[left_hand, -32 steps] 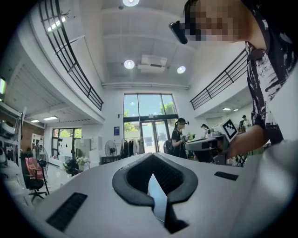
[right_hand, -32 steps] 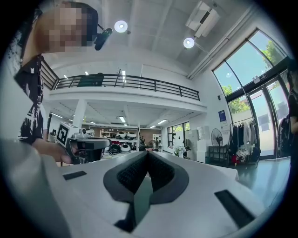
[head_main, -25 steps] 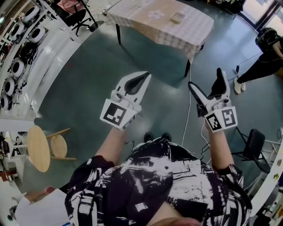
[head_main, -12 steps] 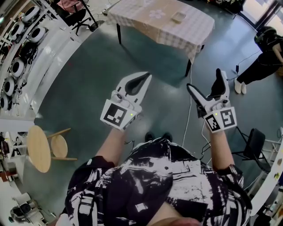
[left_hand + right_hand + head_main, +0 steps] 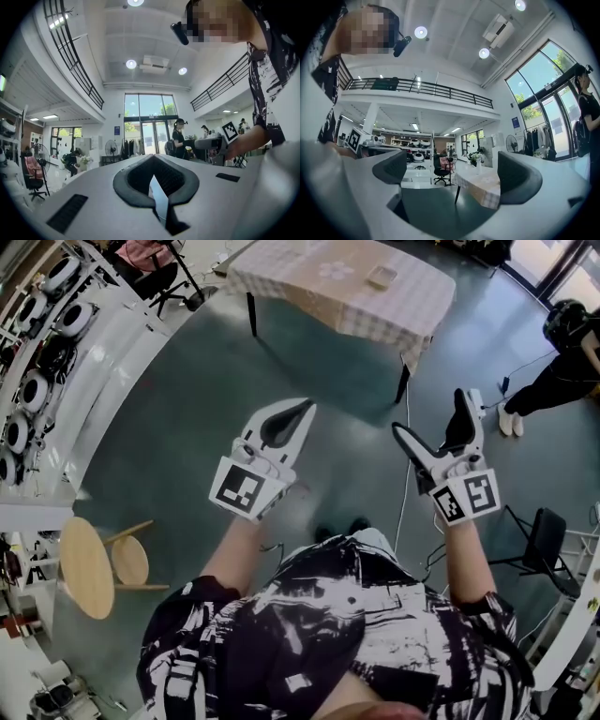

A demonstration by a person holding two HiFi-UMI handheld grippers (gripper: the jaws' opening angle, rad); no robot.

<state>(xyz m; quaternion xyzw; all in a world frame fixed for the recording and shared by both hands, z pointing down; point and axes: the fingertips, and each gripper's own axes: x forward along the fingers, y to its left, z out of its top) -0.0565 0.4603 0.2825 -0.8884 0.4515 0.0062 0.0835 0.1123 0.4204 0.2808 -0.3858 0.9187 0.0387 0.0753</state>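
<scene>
Both grippers hang in the air over a dark green floor (image 5: 187, 437), in front of the person's patterned shirt. My left gripper (image 5: 302, 409) is shut, its dark pads pressed together with nothing between them (image 5: 154, 161). My right gripper (image 5: 433, 418) stands open and empty, one pad on each side (image 5: 452, 173). Between its jaws, farther off, I see a table with a checked cloth (image 5: 480, 185). That table (image 5: 309, 292) stands ahead of both grippers in the head view, with a small tray (image 5: 380, 276) on it.
A round wooden table (image 5: 84, 568) and a stool (image 5: 131, 561) stand at the lower left. A white counter (image 5: 103, 334) runs along the left. A person in dark clothes (image 5: 567, 334) stands at the right, near a folding chair (image 5: 544, 540). A cable (image 5: 403, 484) lies on the floor.
The right gripper has opened; it was shut 1.3 s ago, and its view now takes in the table. The left gripper stays shut and has barely moved.
</scene>
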